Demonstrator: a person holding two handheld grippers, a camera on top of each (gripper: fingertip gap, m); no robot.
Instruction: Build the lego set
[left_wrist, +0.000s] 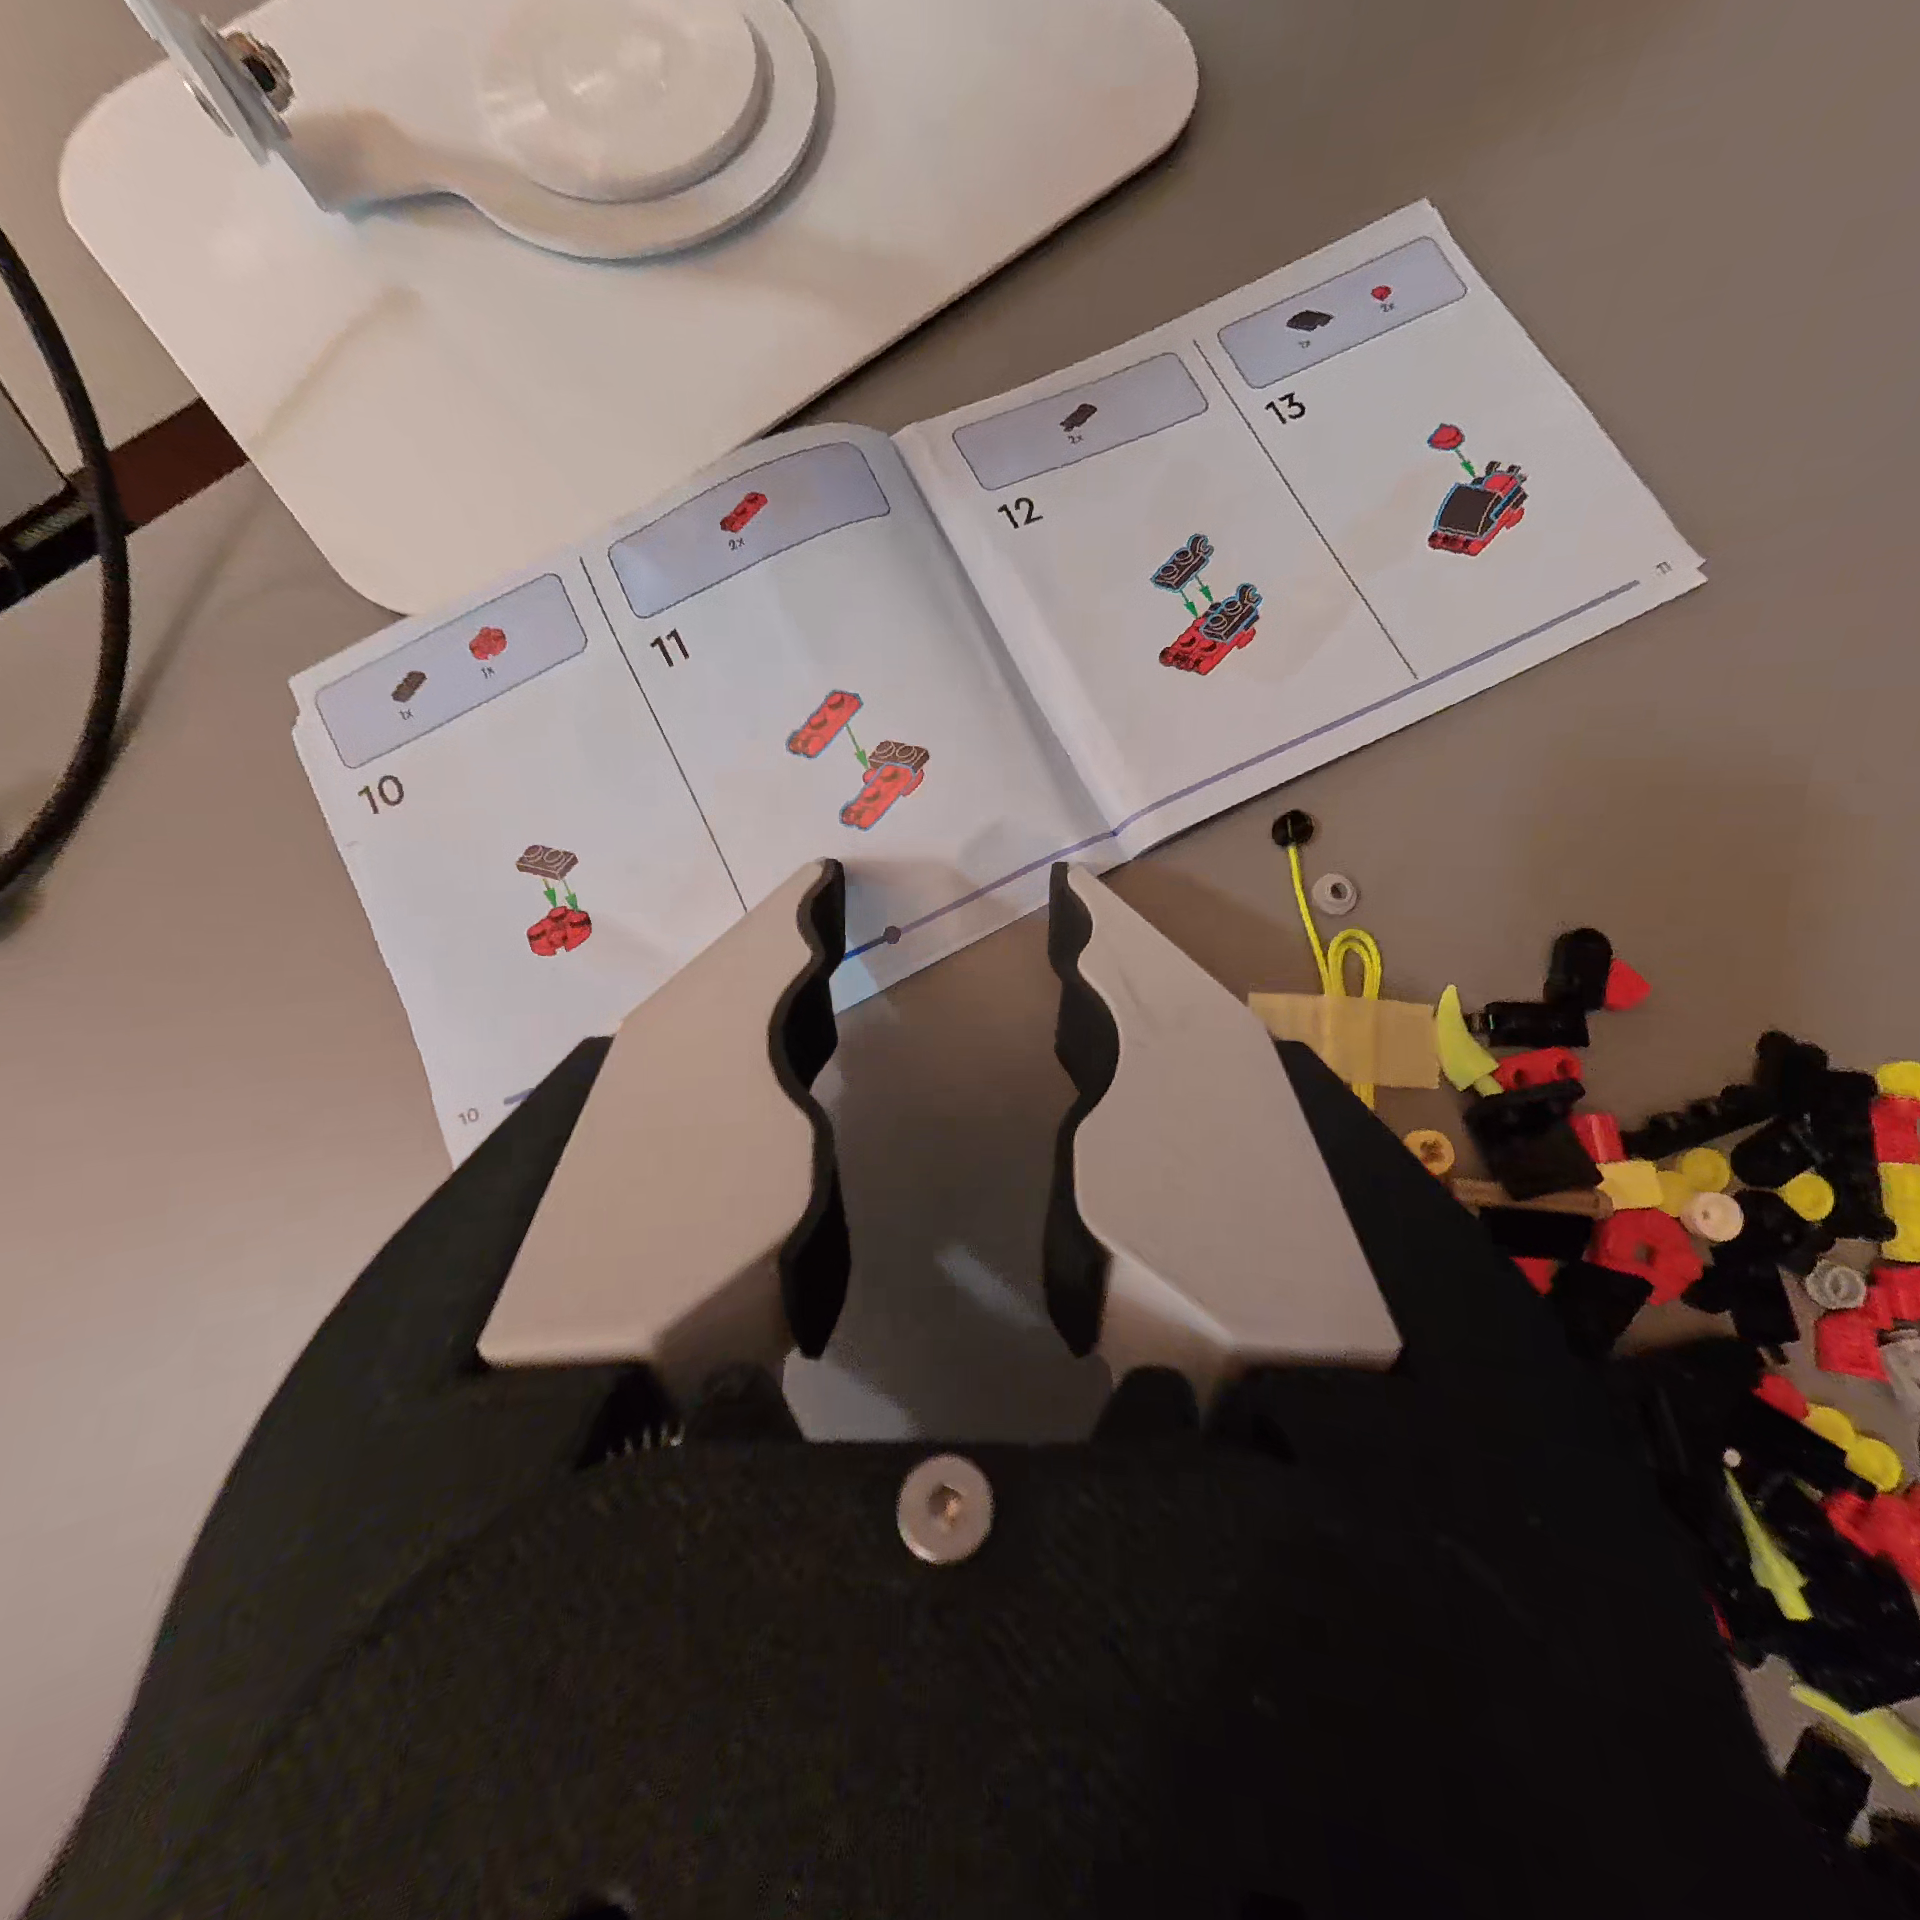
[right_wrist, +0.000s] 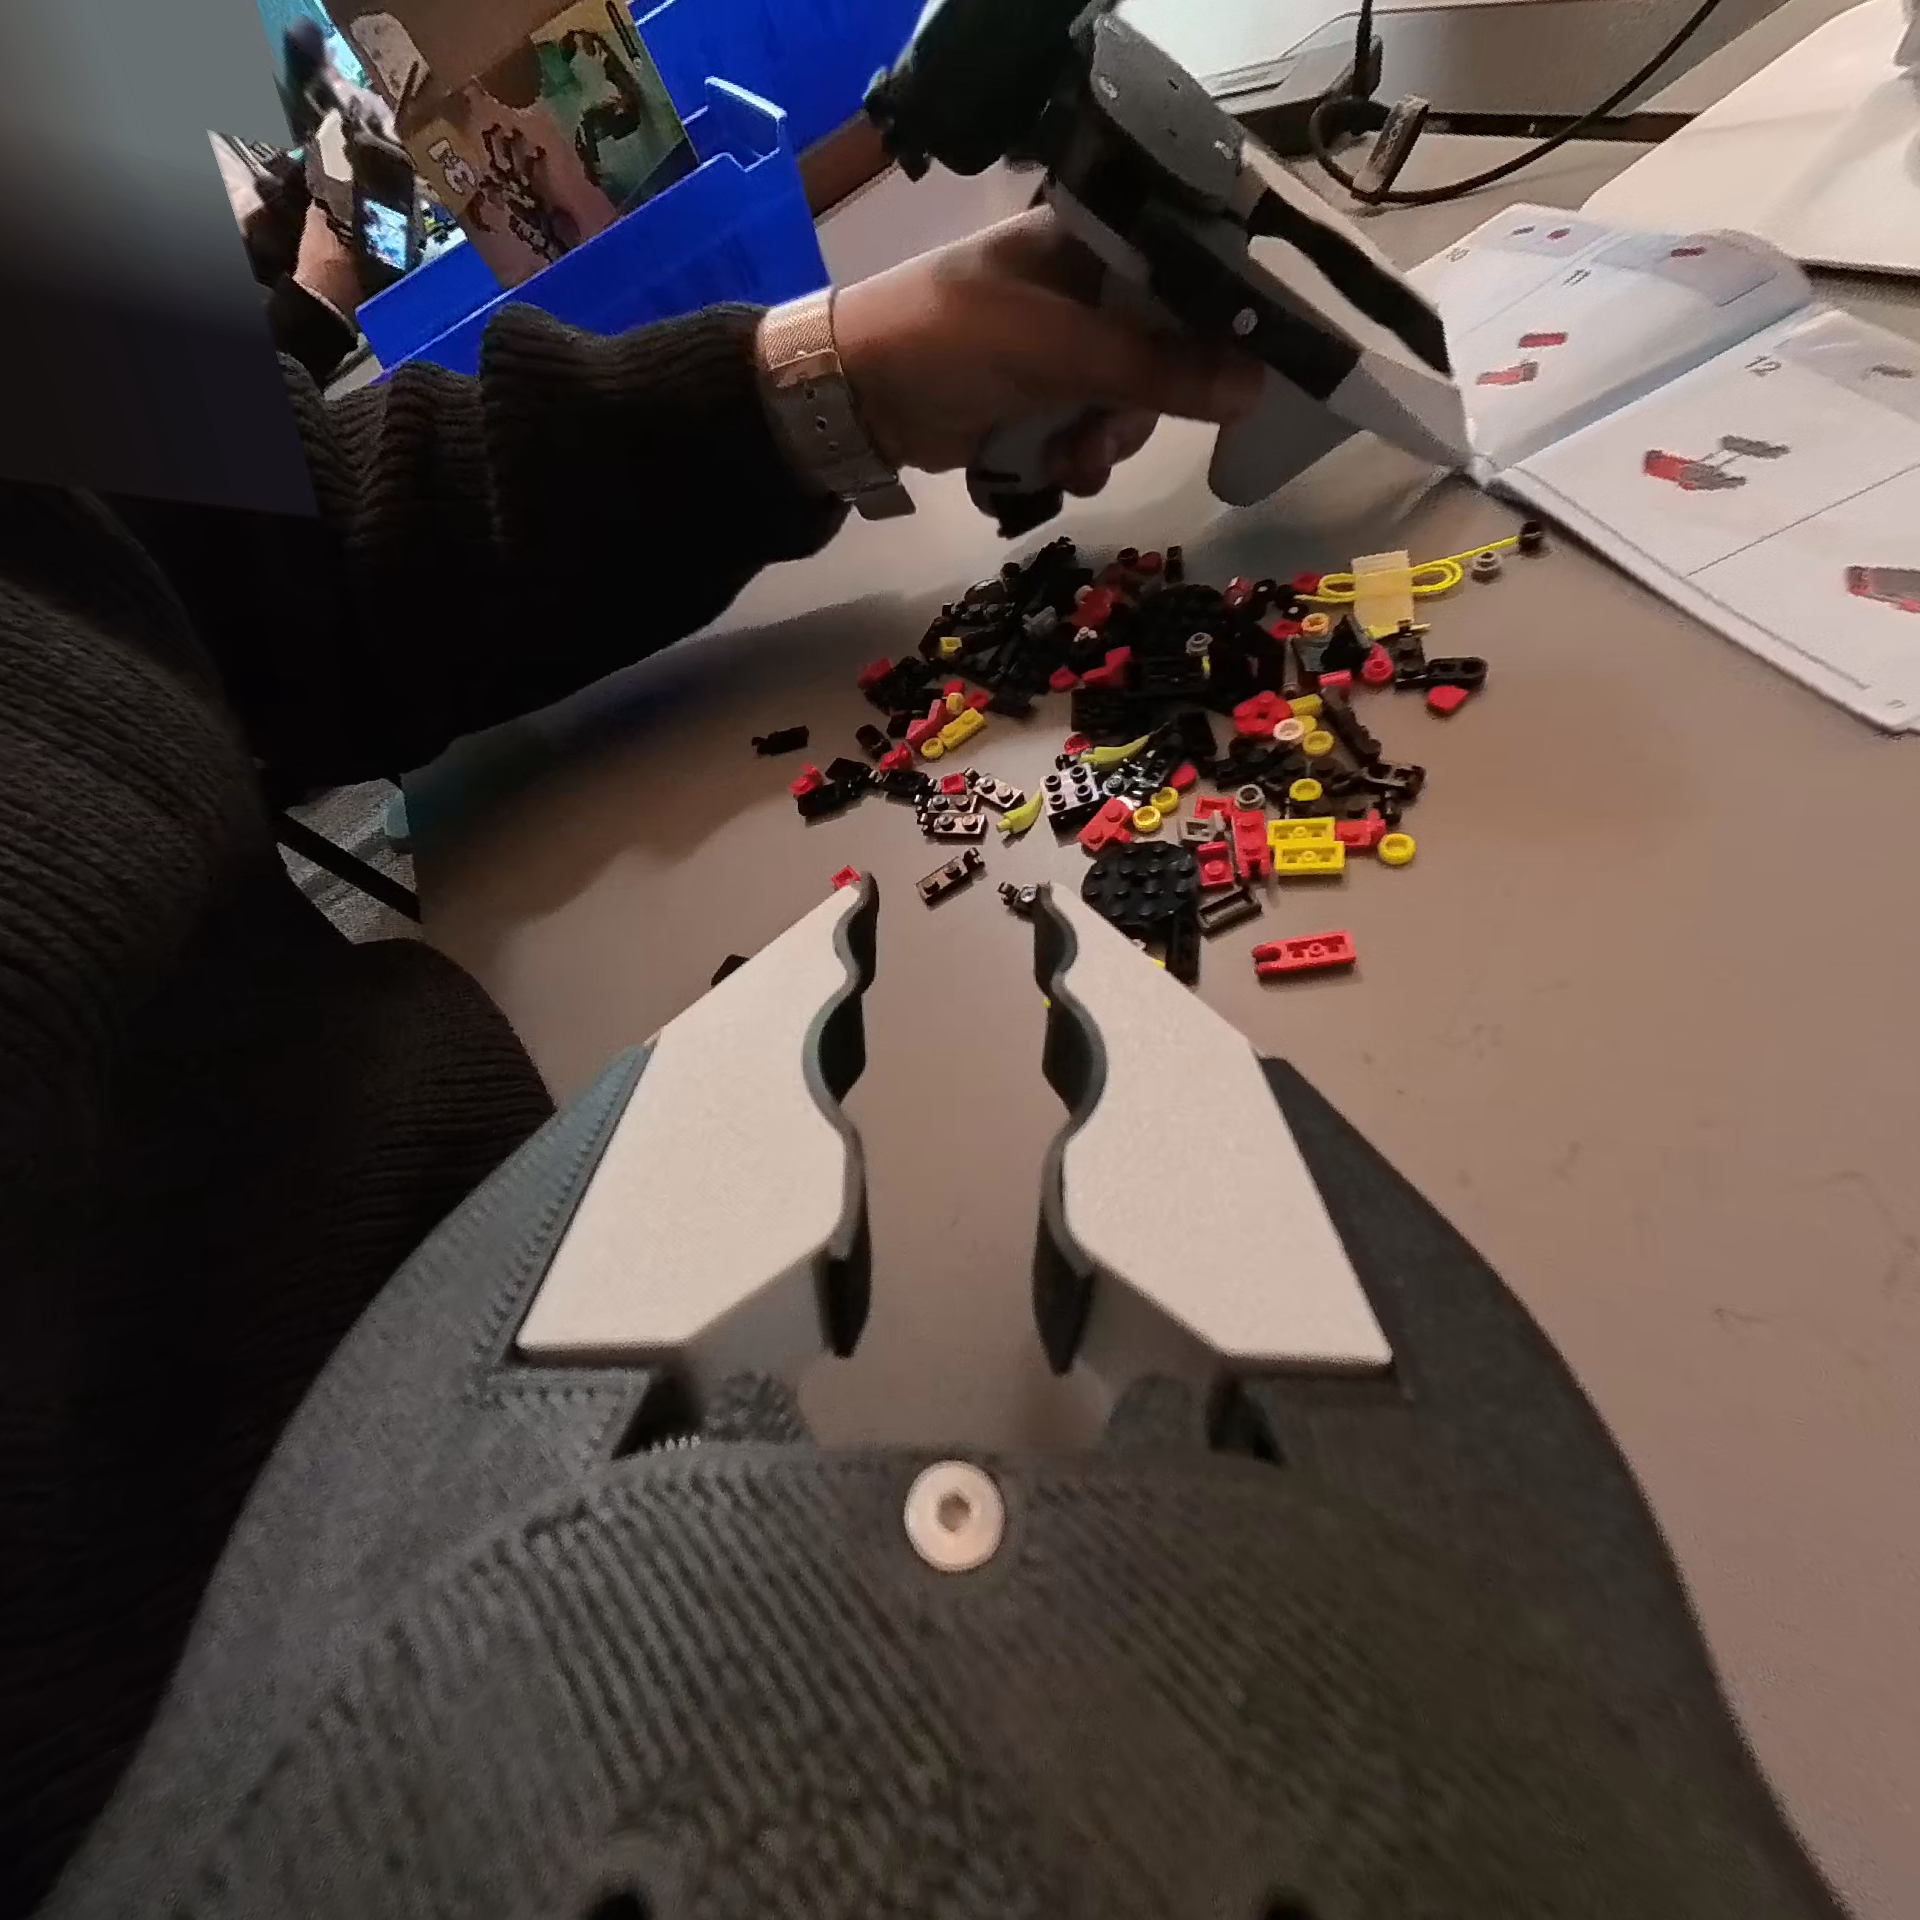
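An open instruction booklet (left_wrist: 935, 623) lies on the grey table, also seen at the far right in the right wrist view (right_wrist: 1714, 468). My left gripper (left_wrist: 945, 894) is open and empty, its tips over the booklet's near edge. A pile of loose black, red and yellow bricks (right_wrist: 1174, 707) lies mid-table, and shows at the right edge of the left wrist view (left_wrist: 1766, 1195). My right gripper (right_wrist: 951, 899) is open and empty, just short of the pile's near edge. A small black plate (right_wrist: 951, 876) lies just beyond its tips. The left gripper (right_wrist: 1351, 312) also shows there, held in a hand.
A white lamp base (left_wrist: 623, 260) stands behind the booklet, with black cables (left_wrist: 83, 520) to the left. A blue bin (right_wrist: 644, 249) holding a printed box stands at the back left. A yellow string with a taped tag (left_wrist: 1340, 997) lies beside the pile. The person's dark sleeve (right_wrist: 468, 540) crosses above the pile. Across from one pair of fingers to the other is roughly 25 cm. The small black plate (right_wrist: 951, 876) is closer to my right gripper, around 10 cm from its tips; the left tips are 20 cm off.
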